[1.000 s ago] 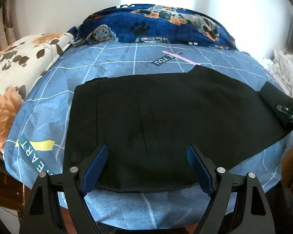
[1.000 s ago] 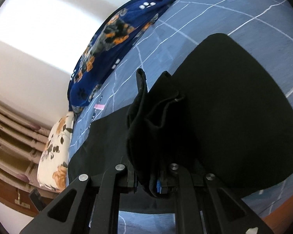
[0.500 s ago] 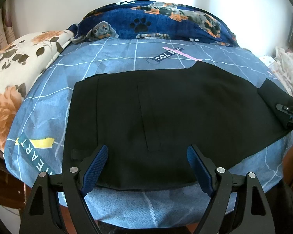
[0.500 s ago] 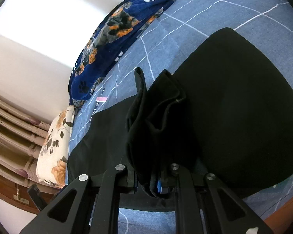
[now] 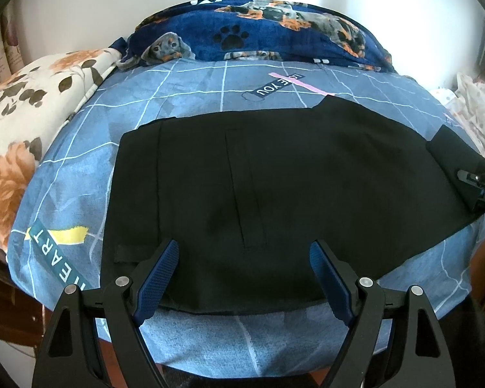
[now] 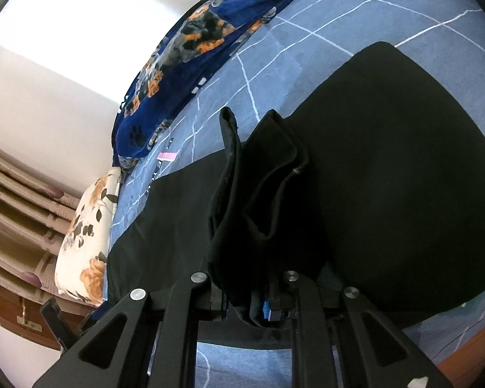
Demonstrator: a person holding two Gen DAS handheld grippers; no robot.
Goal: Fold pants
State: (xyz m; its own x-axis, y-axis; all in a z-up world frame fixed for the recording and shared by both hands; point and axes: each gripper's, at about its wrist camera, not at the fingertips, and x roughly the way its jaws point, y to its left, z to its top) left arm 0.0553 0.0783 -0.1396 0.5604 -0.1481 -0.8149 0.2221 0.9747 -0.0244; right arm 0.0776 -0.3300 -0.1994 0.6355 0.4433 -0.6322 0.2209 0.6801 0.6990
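Underneath, blue checked bedsheet [image 5: 190,103], white wall [image 5: 80,6] beyond.

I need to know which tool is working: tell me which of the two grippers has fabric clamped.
The right gripper, jaws pinched on a bunched end of the black pants; the left gripper stands wide open, empty.

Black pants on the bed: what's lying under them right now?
The black pants lie on a blue grid-patterned bedsheet, which shows around their edges. Whatever is printed on the sheet beneath the fabric is covered and cannot be seen.
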